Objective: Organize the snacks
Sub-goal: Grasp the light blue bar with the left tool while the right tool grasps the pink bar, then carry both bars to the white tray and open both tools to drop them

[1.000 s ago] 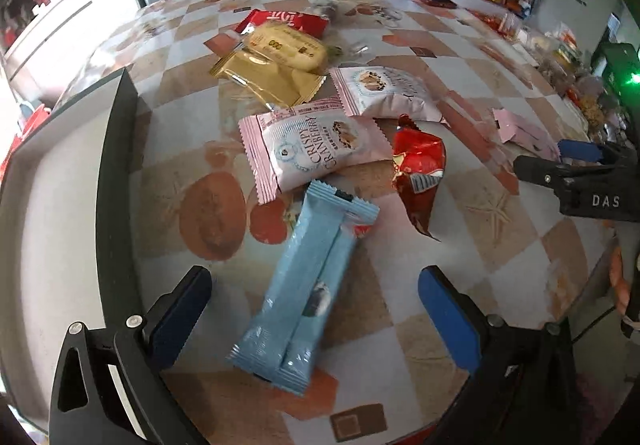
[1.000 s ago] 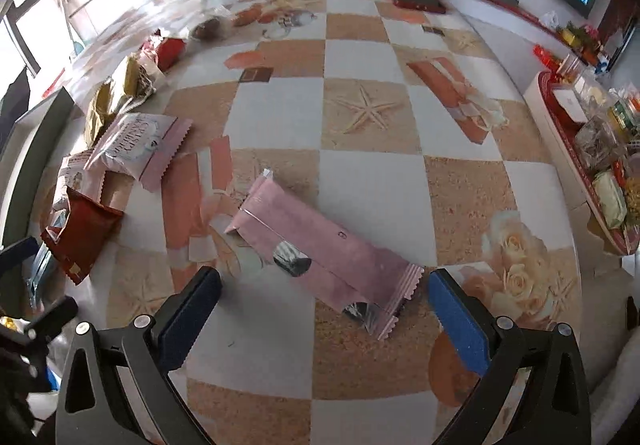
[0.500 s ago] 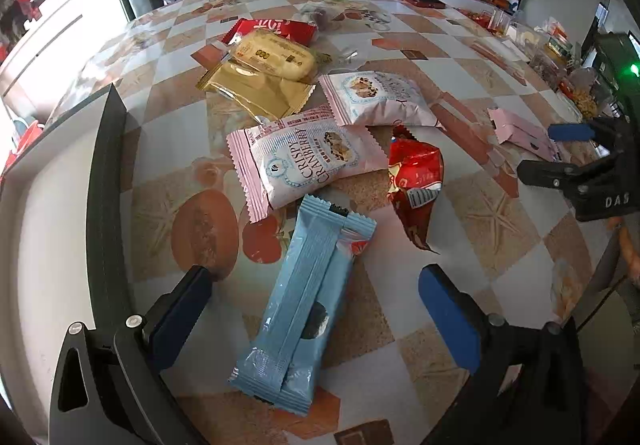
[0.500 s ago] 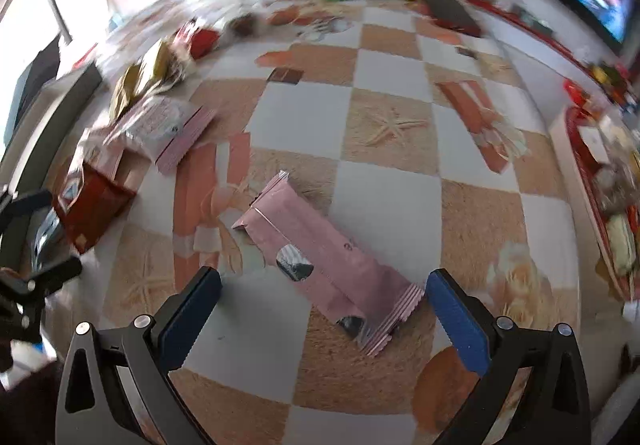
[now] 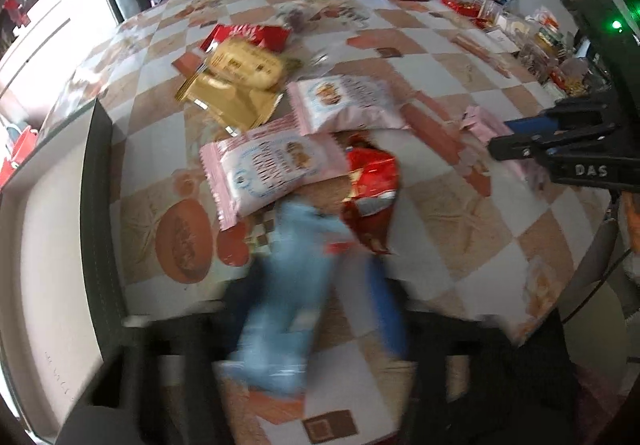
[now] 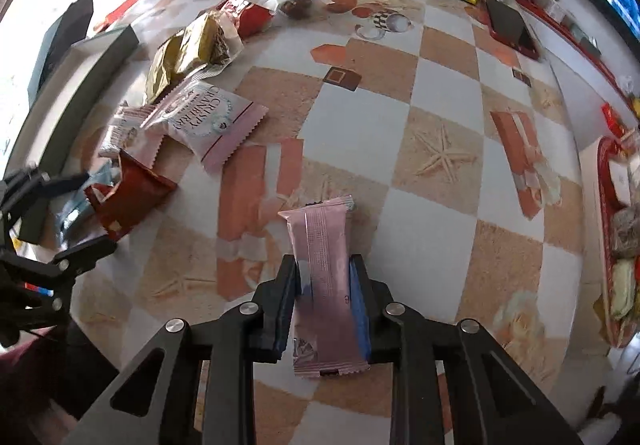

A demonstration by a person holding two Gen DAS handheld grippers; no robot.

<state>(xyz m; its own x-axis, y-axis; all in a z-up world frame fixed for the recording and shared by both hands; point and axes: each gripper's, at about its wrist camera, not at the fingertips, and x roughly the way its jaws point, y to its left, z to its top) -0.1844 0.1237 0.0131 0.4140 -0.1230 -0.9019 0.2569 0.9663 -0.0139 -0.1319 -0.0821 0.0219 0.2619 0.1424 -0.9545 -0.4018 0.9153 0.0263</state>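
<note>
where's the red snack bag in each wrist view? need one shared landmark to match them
Left wrist: red snack bag at centre, right of the blurred blue bar.
Right wrist: same bag at left edge, beside the left gripper.
Shared landmark: pink-and-white cranberry packet, just beyond it.

"DAS" on the right gripper (image 5: 508, 139) at 3 o'clock; "CRISPY CRANBERRY", apparently, on the pink-white packet (image 6: 204, 117).

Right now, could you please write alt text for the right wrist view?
The right gripper is shut on a pink snack bar above a checkered table. Further snack packets lie at left.
</note>
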